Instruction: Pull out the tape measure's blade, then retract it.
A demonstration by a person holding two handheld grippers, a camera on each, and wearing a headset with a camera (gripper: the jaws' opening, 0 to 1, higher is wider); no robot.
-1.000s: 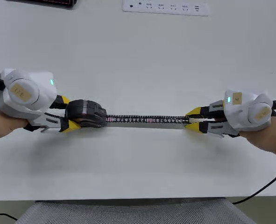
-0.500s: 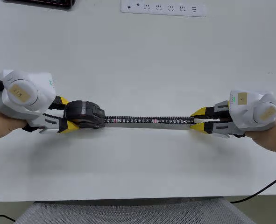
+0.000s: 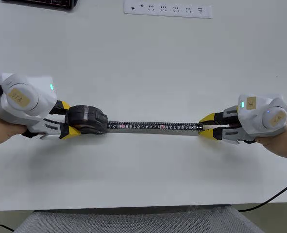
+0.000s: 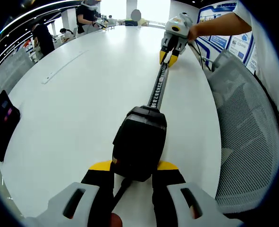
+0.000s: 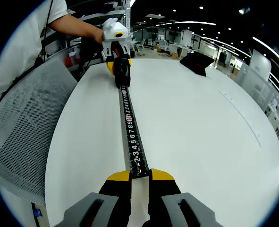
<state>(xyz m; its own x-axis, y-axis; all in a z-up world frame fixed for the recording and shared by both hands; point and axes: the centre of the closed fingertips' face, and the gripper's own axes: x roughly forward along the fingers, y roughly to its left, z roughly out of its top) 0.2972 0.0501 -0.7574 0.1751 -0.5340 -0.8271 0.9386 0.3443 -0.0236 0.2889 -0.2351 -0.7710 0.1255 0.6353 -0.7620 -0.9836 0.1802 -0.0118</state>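
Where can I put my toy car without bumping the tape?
Big bare patches: between the power strip and the stretched blade, and between the blade and the table's near edge. Crowded along the blade, from left gripper to right gripper.

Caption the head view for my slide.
The left gripper holds the tape measure case; the right gripper pinches the extended blade.

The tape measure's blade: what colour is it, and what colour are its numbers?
The blade is black with white numerals. It shows best in the right gripper view.
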